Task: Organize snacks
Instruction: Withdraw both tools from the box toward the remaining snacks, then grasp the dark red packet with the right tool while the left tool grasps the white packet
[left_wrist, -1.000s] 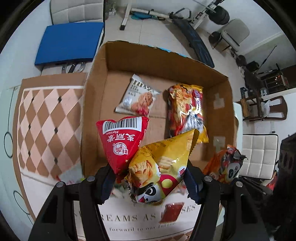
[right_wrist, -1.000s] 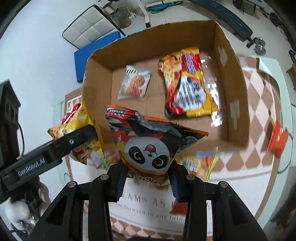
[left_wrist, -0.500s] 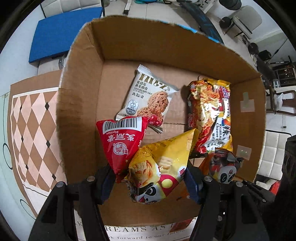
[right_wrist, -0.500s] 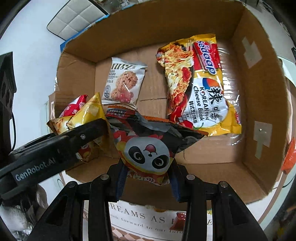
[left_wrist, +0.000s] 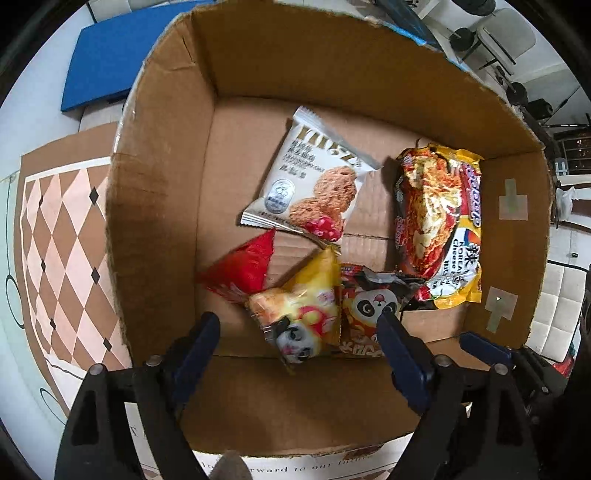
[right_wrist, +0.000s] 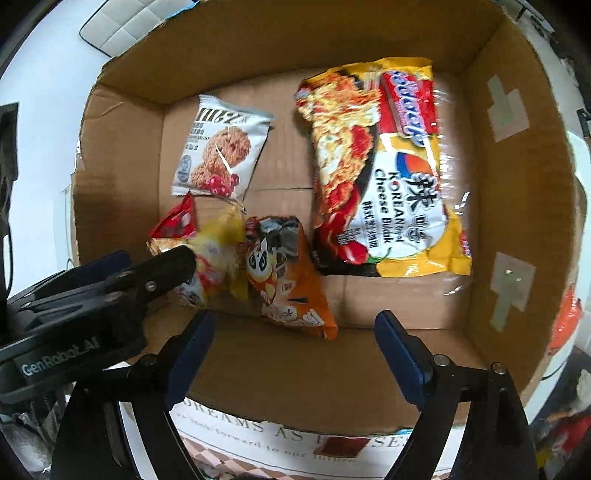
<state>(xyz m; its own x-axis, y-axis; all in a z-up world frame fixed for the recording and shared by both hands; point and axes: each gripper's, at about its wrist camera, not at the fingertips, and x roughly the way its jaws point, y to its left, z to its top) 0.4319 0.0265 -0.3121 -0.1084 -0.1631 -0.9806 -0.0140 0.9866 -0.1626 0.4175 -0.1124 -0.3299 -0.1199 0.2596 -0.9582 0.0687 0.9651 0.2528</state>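
Both grippers hover over an open cardboard box (left_wrist: 159, 192) (right_wrist: 517, 206). My left gripper (left_wrist: 299, 328) is open and empty; below it a red snack bag (left_wrist: 240, 271) and a yellow panda bag (left_wrist: 299, 314) lie on the box floor. My right gripper (right_wrist: 295, 328) is open and empty; the orange panda bag (right_wrist: 284, 273) lies below it, also in the left wrist view (left_wrist: 365, 310). A white cookie packet (left_wrist: 310, 188) (right_wrist: 221, 147) and a yellow noodle pack (left_wrist: 439, 229) (right_wrist: 384, 170) lie further in.
The box stands on a checkered mat (left_wrist: 59, 236) with printed text at its near edge (right_wrist: 258, 439). An orange packet (right_wrist: 565, 321) lies outside the box on the right. A blue pad (left_wrist: 107, 55) and chairs are beyond the box.
Both grippers have opened and let go of their snack bags, which dropped onto the box floor near the front. The view has moved further over the box.
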